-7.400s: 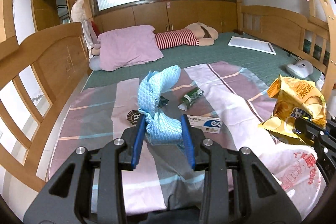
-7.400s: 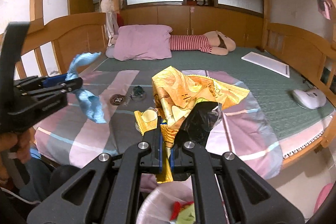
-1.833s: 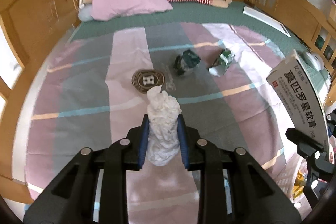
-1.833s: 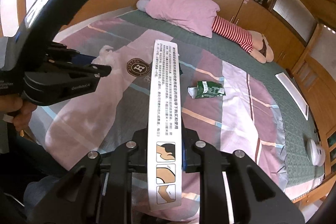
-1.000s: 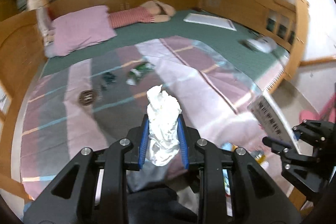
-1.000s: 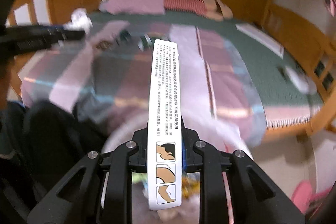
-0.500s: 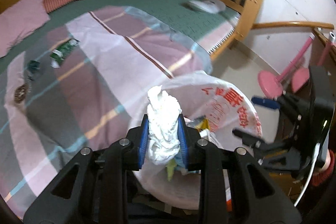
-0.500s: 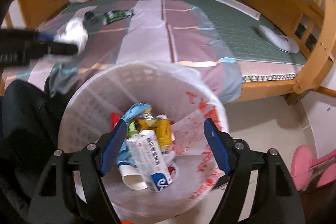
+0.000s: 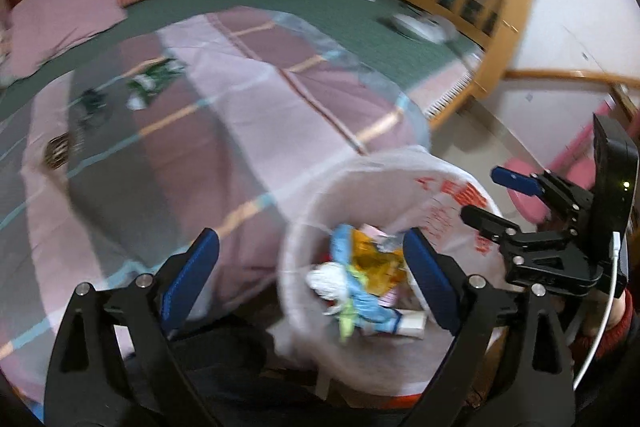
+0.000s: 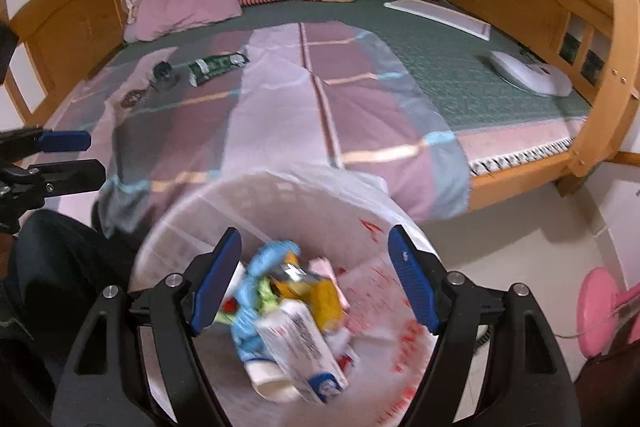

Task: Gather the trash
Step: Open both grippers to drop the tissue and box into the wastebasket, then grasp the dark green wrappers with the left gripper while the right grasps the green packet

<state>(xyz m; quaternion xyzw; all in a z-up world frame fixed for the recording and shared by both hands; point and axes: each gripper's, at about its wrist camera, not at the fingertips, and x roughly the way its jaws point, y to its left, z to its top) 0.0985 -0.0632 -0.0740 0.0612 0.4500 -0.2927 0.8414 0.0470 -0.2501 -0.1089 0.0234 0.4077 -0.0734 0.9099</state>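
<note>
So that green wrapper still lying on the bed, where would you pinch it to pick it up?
Probably across the middle of the green wrapper, coming down from above. It lies flat and long on the blanket, running roughly left to right, so the jaws should straddle its narrow width. The dark crumpled wrapper to its left lies apart, so either open gripper has room.

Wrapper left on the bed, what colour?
Green and white wrapper, clearest in the right wrist view.

A bin (image 10: 256,195) stands on the floor (image 10: 520,235) just before the bed (image 10: 460,95), with a box (image 10: 304,351) and wrappers in it. On the bed's blanket (image 10: 280,107), a packet (image 10: 216,65) lies left; a pillow (image 10: 188,3) lies behind.
</note>
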